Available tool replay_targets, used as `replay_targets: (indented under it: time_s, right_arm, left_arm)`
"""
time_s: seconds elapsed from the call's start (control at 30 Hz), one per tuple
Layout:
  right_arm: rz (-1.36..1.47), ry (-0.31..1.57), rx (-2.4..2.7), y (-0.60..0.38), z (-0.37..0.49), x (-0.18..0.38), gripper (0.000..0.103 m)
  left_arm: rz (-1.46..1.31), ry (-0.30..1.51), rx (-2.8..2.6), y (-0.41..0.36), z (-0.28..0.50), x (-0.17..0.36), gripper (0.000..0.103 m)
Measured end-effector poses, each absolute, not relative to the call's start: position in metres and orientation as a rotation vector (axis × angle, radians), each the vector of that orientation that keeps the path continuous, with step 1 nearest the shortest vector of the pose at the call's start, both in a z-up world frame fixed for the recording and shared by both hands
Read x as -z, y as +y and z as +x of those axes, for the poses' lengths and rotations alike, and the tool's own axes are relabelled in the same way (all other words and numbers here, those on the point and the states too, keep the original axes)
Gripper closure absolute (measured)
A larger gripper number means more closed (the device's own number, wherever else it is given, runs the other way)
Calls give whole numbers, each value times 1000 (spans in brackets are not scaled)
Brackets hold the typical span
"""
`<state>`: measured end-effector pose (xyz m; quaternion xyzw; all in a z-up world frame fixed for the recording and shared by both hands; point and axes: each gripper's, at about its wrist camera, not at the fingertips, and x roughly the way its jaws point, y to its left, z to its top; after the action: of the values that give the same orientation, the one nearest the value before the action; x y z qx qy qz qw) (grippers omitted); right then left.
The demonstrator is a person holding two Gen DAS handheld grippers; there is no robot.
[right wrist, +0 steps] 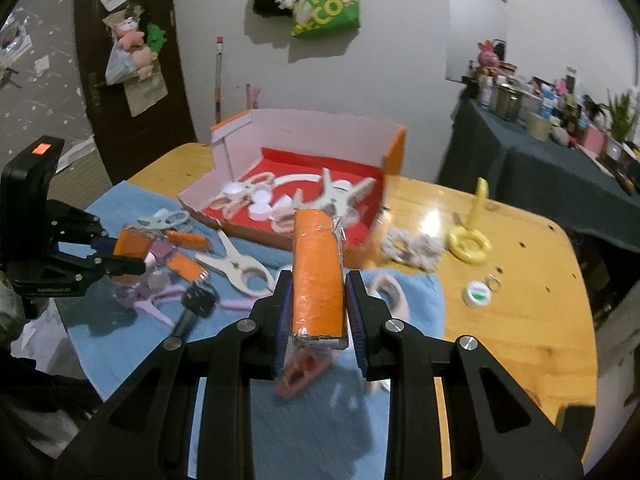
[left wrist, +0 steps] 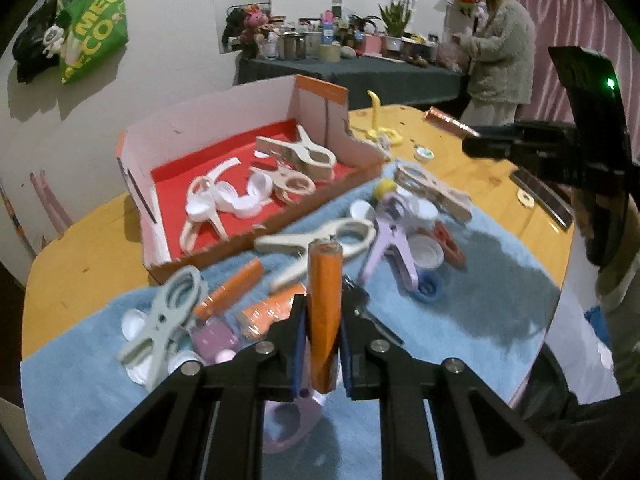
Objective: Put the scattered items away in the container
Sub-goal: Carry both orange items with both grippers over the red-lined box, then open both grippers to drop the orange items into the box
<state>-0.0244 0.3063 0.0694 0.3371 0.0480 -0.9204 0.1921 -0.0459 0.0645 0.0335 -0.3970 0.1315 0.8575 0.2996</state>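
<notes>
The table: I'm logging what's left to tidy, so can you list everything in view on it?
box: one, orange outside, red floor, far side of table; holds beige clips and white caps
towel: one, blue, under the loose items
clips: several, beige, lilac, grey-green, red, on towel
caps: several, white, one blue, among clips
orange packets: a few, lying on towel
ring stand: one, yellow, on bare table right of box
left tool: shut on an orange packet
right tool: shut on an orange block
</notes>
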Motion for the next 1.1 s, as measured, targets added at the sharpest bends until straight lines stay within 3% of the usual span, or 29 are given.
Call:
replay_targets:
  time_s: [0.37, 0.7, 1.1]
  right_arm:
    - [981, 179, 2517, 250, -96, -81, 78]
    - [1167, 177, 2473, 206, -178, -39, 78]
    - [1267, 222, 2517, 199, -201, -12, 78]
  left_arm:
    - [-1071, 313, -2417, 68, -118, -65, 87]
    - [-1072, 258, -2511, 79, -195, -49, 87]
    - [-1125, 208, -2549, 77, -226, -22, 87]
